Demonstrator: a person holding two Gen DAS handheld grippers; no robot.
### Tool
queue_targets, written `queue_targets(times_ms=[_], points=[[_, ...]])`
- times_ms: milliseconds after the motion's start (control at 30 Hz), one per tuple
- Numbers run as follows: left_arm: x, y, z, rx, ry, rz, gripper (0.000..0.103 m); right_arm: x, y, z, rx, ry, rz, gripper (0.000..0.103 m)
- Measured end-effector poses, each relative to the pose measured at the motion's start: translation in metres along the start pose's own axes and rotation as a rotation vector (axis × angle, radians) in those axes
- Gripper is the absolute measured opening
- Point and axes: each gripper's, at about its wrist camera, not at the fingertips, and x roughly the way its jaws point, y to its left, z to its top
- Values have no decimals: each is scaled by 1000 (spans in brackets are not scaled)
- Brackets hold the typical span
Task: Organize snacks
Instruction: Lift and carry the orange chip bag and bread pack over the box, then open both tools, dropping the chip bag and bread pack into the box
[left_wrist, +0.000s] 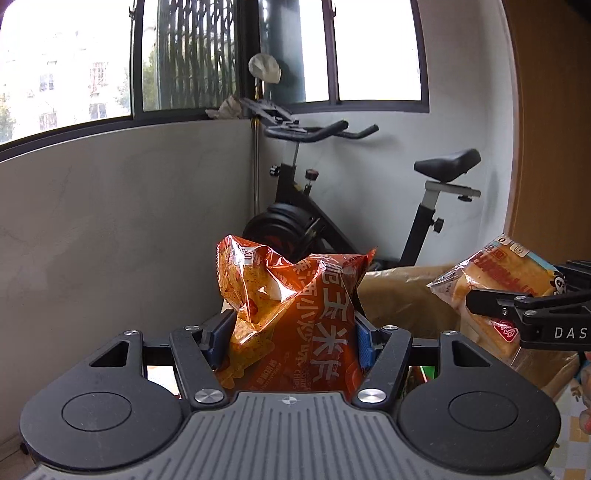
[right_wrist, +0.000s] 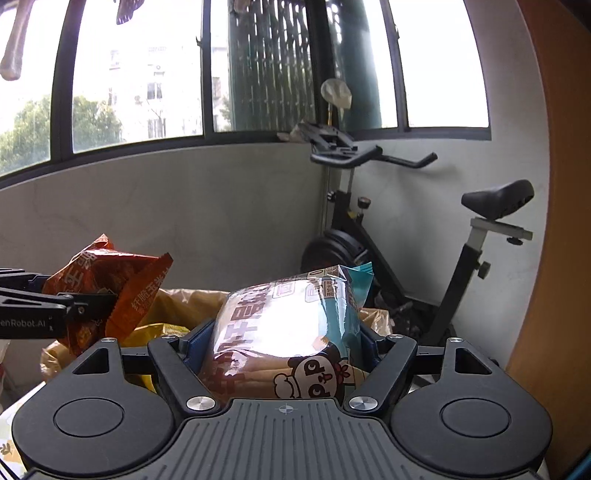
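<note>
The left gripper (left_wrist: 291, 332) is clamping the orange chips bag (left_wrist: 295, 314) and the right gripper (right_wrist: 284, 343) the bread pack (right_wrist: 288, 325), both aloft, neither yet being put away.

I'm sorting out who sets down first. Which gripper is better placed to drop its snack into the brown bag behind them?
Probably the right gripper: its bread pack sits directly before the brown bag. The left gripper, clamping the orange chip bag, has that bag off to its right.
</note>
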Motion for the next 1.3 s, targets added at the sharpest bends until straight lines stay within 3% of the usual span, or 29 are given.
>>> queue_targets(times_ms=[167,233,267,567,700,933,967,1033,1100,1300], points=[[25,8,-4,0,72,-122,76,15,7,-8,23,51,-27,76],[21,10,-6,10,55,-106,92,10,4,-11,36,26,5,90],[16,10,-9,14,36,-94,93,6,3,-12,35,10,10,96],[-15,18,-9,-4,-31,-77,95,-27,-5,-23,77,-49,24,96],[-32,16,-5,23,-60,-57,96,-44,-4,-31,65,-77,17,101],[-27,15,-1,-19,-31,-44,97,-61,-9,-44,114,-69,34,102],[-23,14,0,-39,-20,-70,97,-62,-9,-46,113,-67,37,102],[-15,11,0,-64,11,-191,98,-64,-9,-48,106,-63,30,102],[-15,5,-1,-68,-4,-228,98,-67,-10,-50,107,-59,29,102],[-31,5,-9,-43,-58,-135,98,-78,-16,-59,132,-77,22,102]])
